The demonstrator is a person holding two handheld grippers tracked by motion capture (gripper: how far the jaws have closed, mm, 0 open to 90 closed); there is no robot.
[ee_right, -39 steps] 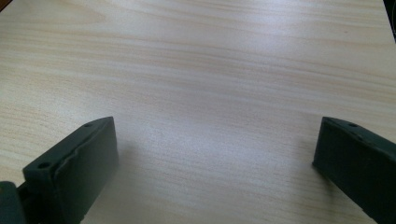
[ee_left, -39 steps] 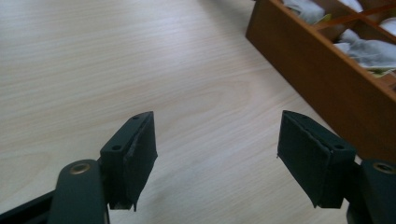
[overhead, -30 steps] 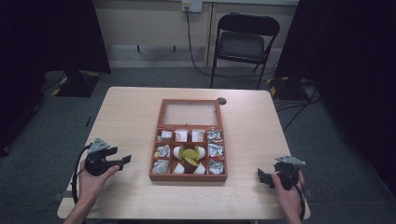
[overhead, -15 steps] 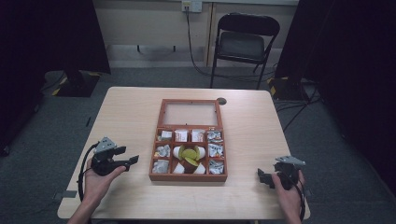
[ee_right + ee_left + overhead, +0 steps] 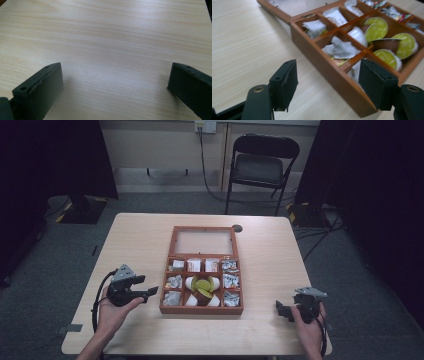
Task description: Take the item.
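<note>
The wooden box [image 5: 201, 309] is lying open mid-table, its near-left corner just ahead of the left gripper [image 5: 152, 291], whose jaws have just been closing and are standing apart, gripping nothing. The right gripper [image 5: 281, 308] is resting well apart at the table's [image 5: 280, 255] near-right edge, jaws spread wide over bare wood, empty. The box is showing nine compartments holding wrapped sachets and three green-lidded capsules [image 5: 375, 29]. One pale wooden table is standing on grey carpet; one folding chair [image 5: 262, 167] is sitting behind
</note>
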